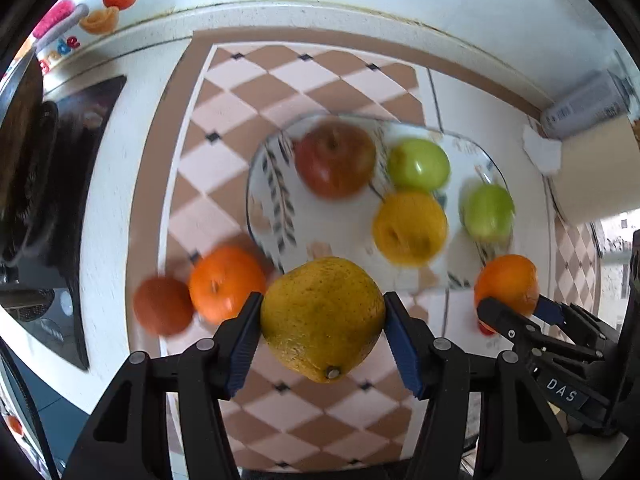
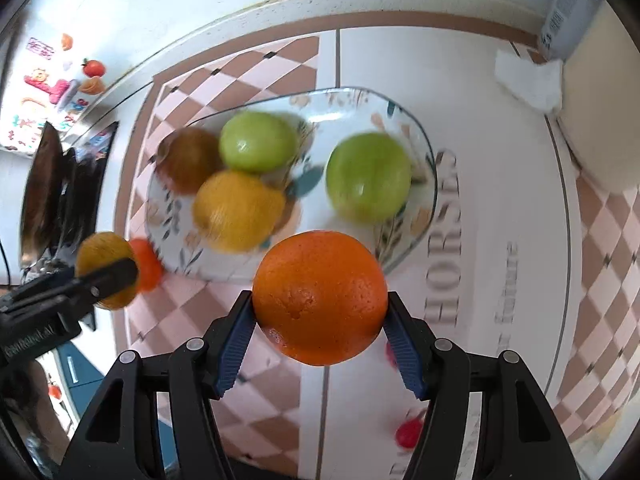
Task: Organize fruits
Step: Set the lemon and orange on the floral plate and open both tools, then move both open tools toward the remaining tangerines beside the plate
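Note:
My left gripper (image 1: 324, 300) is shut on a yellow-green speckled citrus fruit (image 1: 322, 320), held above the checkered cloth. My right gripper (image 2: 320, 299) is shut on an orange (image 2: 320, 296), also lifted. A glass plate (image 1: 264, 184) with a leaf pattern lies beyond both. It holds a red apple (image 1: 336, 158), two green apples (image 1: 418, 164) (image 1: 488, 212) and a yellow citrus fruit (image 1: 410, 228). An orange (image 1: 226, 282) and a darker reddish fruit (image 1: 162, 310) lie on the cloth left of the plate. The right gripper (image 1: 516, 306) with its orange (image 1: 508, 280) appears at the lower right.
A dark stovetop with a pan (image 1: 24, 160) sits at the left. A white box (image 1: 592, 168) and a can (image 1: 580, 108) stand at the right by the wall. A small red item (image 2: 408, 432) lies on the cloth below my right gripper.

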`<state>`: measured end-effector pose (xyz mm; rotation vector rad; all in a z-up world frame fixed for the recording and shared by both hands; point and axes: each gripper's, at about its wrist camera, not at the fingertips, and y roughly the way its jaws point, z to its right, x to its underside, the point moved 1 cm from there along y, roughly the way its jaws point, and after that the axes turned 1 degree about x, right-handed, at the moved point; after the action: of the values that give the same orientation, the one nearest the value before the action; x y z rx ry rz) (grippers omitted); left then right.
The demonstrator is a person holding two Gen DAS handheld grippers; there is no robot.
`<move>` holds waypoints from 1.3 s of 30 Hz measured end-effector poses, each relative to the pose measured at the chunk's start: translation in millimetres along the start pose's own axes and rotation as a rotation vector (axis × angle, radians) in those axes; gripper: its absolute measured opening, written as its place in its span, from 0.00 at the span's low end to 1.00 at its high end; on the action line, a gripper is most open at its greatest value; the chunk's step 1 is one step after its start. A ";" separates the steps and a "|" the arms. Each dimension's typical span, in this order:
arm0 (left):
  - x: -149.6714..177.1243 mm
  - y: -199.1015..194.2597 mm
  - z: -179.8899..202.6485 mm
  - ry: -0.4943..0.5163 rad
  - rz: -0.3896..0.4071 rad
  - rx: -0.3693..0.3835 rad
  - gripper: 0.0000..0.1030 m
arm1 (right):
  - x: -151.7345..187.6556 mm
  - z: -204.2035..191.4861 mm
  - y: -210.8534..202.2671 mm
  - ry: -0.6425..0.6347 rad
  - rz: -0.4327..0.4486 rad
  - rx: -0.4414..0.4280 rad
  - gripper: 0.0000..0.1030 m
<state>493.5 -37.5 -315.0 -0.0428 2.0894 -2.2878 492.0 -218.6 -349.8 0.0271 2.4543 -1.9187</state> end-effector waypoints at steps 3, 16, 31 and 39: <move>-10.9 12.6 -3.7 -0.008 -0.034 -0.009 0.55 | -15.0 10.1 5.8 -0.025 -0.008 0.027 0.64; -37.6 52.5 -14.9 -0.071 -0.171 0.026 0.55 | -29.8 -6.0 35.2 -0.063 -0.026 0.053 0.65; -22.9 14.1 -14.5 -0.036 -0.052 -0.020 0.90 | -18.9 4.4 -8.7 -0.038 0.043 0.143 0.91; 6.9 -24.5 -14.0 -0.014 0.054 -0.102 0.90 | 2.9 -3.7 -34.9 -0.048 0.077 0.160 0.91</move>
<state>485.7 -21.7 -291.9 -0.0056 2.1712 -2.1432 488.0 -223.4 -315.2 0.0760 2.2300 -2.0528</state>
